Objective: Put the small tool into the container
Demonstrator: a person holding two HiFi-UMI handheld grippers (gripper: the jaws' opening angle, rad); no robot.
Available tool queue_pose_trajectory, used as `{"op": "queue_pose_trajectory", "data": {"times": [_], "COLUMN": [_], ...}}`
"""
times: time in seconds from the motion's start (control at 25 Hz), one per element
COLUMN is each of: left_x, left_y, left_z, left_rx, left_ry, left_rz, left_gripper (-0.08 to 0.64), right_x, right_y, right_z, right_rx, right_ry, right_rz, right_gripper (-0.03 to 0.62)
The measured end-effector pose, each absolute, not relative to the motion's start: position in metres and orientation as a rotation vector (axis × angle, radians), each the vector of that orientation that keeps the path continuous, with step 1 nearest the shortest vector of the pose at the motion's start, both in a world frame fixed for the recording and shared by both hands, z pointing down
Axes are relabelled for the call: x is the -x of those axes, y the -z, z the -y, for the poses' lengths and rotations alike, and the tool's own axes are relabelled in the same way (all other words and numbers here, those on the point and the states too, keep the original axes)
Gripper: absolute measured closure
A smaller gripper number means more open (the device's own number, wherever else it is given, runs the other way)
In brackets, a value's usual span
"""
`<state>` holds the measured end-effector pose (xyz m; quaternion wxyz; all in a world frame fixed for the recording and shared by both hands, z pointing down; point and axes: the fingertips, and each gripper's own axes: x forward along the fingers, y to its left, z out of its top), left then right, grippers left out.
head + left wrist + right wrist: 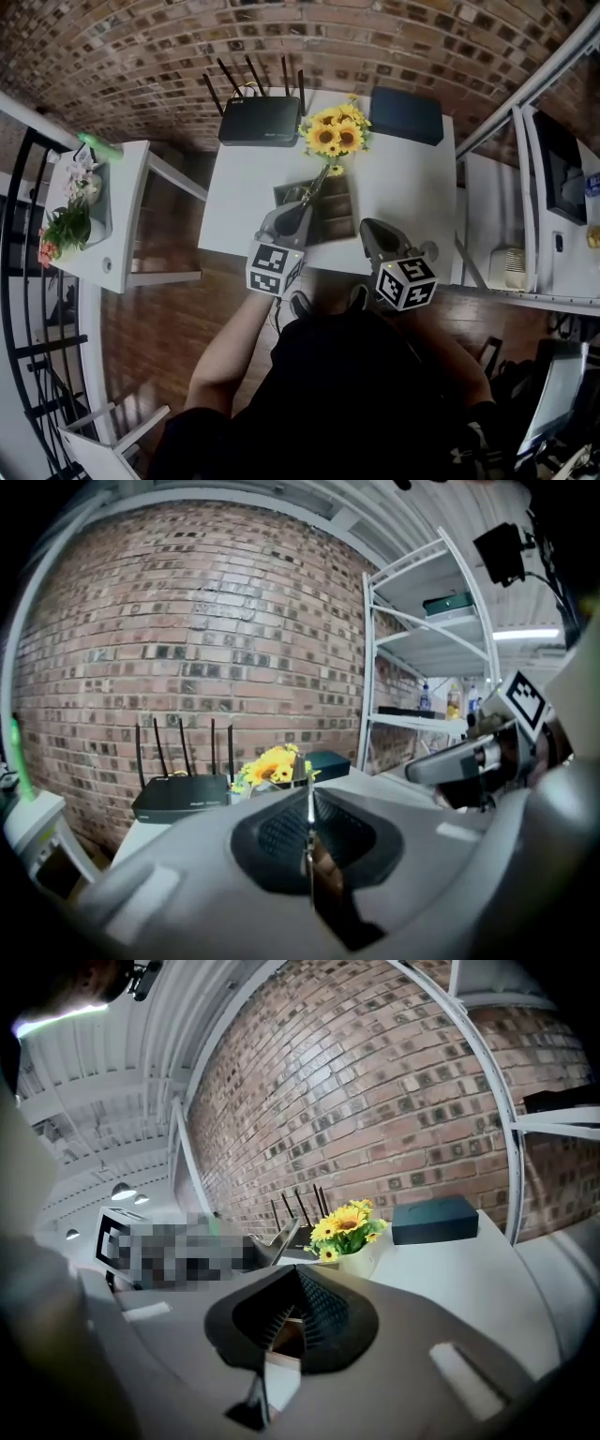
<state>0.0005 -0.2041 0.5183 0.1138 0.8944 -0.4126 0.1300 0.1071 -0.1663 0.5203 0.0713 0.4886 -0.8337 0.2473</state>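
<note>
A dark container [339,221] with compartments lies in the middle of the white table [412,187]. My left gripper [298,208] hovers at its left side, shut on the small tool [320,182], a thin metal piece that sticks out past the fingertips toward the flowers. In the left gripper view the tool [309,803] shows as a narrow bright strip pinched between the pads of that gripper [309,841]. My right gripper [368,227] sits to the right of the container near the table's front edge. Its tips meet with nothing between them [298,1277].
At the back of the table stand a black router [260,120], a bunch of sunflowers [336,131] and a dark flat box [405,114]. A white side stand with a plant [75,220] is to the left. Metal shelving [553,197] is to the right.
</note>
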Motion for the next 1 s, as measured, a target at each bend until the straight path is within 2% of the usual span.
{"op": "queue_pose_trajectory", "data": {"times": [1.0], "left_x": [0.028], "left_y": [-0.597], "left_z": [0.182], "left_rx": [-2.599], "left_ry": [-0.516], "left_rz": [1.255], "left_gripper": [0.549], "right_x": [-0.087], "right_y": [-0.534], "right_z": [0.164], "right_rx": [-1.395], "right_ry": [-0.755], "right_rz": [2.498], "right_gripper": [0.581]}}
